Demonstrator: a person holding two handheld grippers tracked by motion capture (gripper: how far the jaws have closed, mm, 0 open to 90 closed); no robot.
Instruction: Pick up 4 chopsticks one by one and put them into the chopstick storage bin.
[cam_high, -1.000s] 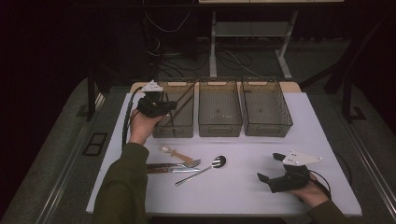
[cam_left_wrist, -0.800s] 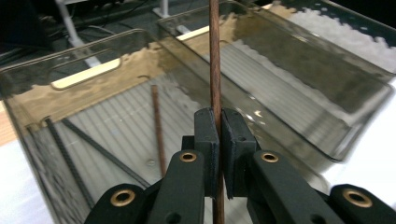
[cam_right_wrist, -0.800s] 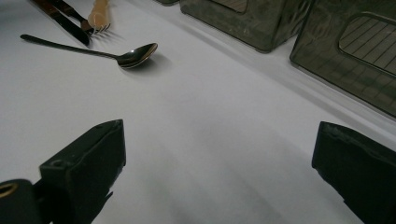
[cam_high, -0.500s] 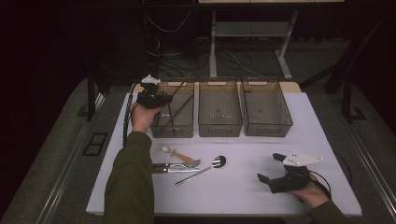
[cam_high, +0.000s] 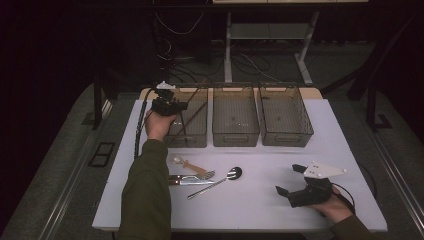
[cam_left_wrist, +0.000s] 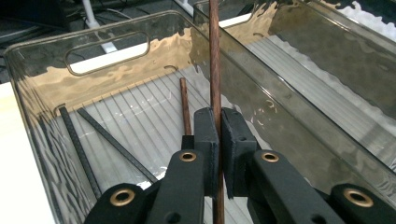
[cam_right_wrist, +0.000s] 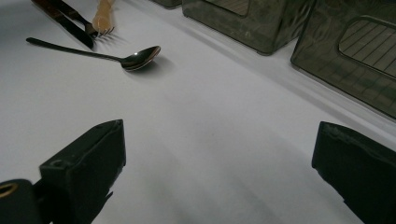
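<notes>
The lower end of the brown chopstick (cam_left_wrist: 215, 60) is cut off behind the jaws in the left gripper view. In the left bin (cam_high: 200, 136), a second brown stick (cam_left_wrist: 185, 105) and two black chopsticks (cam_left_wrist: 112, 142) are seen on the ribbed floor; the contents of the middle bin (cam_high: 235, 136) and right bin (cam_high: 287, 137) cannot be made out. The brown chopstick is pinched upright between the pressed jaws of the left gripper (cam_left_wrist: 219, 135), above the left bin. The right gripper (cam_high: 295, 184) is rested on the tabletop (cam_high: 260, 200), jaws spread, nothing between them
</notes>
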